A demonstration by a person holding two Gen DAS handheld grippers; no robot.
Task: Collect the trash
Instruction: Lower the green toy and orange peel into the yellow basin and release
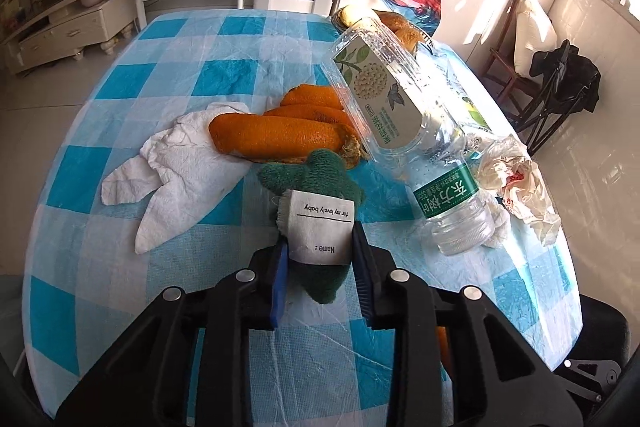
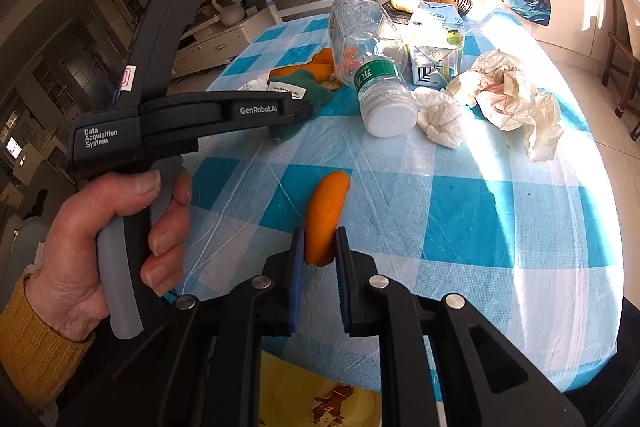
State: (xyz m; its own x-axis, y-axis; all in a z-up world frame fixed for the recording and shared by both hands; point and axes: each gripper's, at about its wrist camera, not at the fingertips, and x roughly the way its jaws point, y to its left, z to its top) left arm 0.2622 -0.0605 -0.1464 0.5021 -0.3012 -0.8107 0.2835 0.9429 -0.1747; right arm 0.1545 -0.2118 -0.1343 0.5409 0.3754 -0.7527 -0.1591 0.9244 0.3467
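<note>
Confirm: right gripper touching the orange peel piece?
Touching. The right wrist view shows the right gripper shut on the orange peel piece: both blue pads press its lower end, and no gap shows on either side.

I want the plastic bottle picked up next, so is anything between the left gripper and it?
Not really. The left gripper is shut on a green cloth, so it is occupied. The bottle lies ahead to its right, with only bare tablecloth between. Orange peels lie against the bottle's far left side.

The cloth tag (image 1: 320,227) reads "for my lovely baby" and "Name:"; the left gripper (image 2: 256,111) reads "GenRobot.AI".
</note>
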